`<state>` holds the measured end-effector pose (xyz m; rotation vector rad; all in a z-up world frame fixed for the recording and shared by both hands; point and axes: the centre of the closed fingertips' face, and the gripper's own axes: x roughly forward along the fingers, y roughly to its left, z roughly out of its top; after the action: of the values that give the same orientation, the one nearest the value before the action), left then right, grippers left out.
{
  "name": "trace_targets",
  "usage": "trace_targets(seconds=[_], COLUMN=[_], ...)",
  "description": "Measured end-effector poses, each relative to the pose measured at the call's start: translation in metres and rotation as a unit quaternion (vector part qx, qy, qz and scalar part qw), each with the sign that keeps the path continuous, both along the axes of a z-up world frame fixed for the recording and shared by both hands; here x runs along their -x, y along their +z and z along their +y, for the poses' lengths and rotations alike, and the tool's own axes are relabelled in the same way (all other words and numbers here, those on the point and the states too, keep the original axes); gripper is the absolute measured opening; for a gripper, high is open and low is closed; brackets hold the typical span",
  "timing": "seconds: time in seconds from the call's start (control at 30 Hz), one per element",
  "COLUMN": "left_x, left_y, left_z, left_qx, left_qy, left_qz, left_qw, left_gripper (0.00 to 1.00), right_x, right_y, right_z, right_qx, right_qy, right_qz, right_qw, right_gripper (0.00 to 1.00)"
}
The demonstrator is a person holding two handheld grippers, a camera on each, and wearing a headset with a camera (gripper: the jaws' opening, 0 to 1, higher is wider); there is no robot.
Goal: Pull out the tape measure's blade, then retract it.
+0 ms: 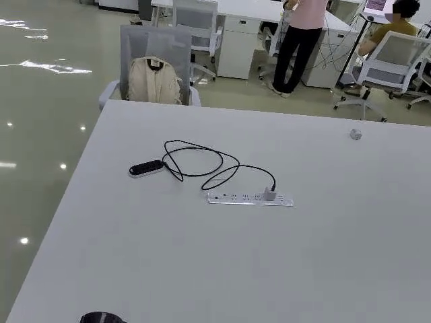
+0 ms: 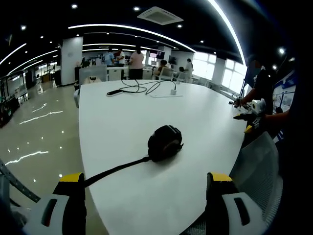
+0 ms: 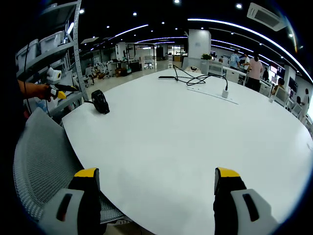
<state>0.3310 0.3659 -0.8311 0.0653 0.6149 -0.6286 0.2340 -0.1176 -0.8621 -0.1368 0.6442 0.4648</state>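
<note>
Counter (image 1: pixel 202 269): white.
Tape measure (image 2: pixel 165 142): black, near counter edge.
Left tool (image 2: pixel 146 178): wide open, empty.
Right tool (image 3: pixel 157 172): wide open, empty.

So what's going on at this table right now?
A person holds a tool in each hand at a white table, and nothing is being handled yet. The left tool is open and faces the black tape measure, which lies untouched near the table's edge, its strap trailing toward that tool. The right tool is open too, facing across the table. No blade looks pulled out. Farther off lie a power strip and a black cable.
</note>
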Motion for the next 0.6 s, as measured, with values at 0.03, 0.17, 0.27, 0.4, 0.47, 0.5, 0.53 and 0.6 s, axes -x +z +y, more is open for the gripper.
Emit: trace_targets(seconds=[0.03,0.17,0.27,0.4,0.47,0.5,0.53,0.6], left_x=[0.0,0.0,0.0,-0.001,-0.002,-0.003,-0.003,-0.003], left_y=[0.001,0.002,0.002,0.003,0.005,0.005,0.006,0.006], left_z=[0.001,0.006,0.008,0.01,0.011,0.012,0.012,0.012], left_qx=[0.0,-0.001,-0.002,-0.002,-0.002,-0.002,-0.001,-0.001], left_qy=[0.001,0.005,0.005,0.006,0.007,0.008,0.008,0.008], left_qz=[-0.001,-0.001,0.0,-0.001,-0.003,-0.003,-0.004,-0.004], left_qw=[1.0,1.0,1.0,1.0,1.0,1.0,1.0,1.0], left_gripper=[1.0,1.0,1.0,1.0,1.0,1.0,1.0,1.0], right_x=[-0.001,-0.002,-0.002,-0.001,-0.001,-0.001,0.0,0.0], right_y=[0.0,0.001,0.001,0.001,0.001,0.001,0.0,0.0], right_z=[-0.001,-0.002,-0.003,-0.002,-0.002,-0.002,-0.002,-0.002], right_qx=[0.0,0.004,0.007,0.007,0.007,0.007,0.005,0.005], right_qy=[-0.001,0.0,0.001,0.001,0.0,0.0,-0.001,-0.001], right_qz=[-0.002,-0.003,-0.001,-0.001,-0.001,-0.001,0.0,0.0], right_qw=[1.0,1.0,1.0,1.0,1.0,1.0,1.0,1.0], right_gripper=[1.0,1.0,1.0,1.0,1.0,1.0,1.0,1.0])
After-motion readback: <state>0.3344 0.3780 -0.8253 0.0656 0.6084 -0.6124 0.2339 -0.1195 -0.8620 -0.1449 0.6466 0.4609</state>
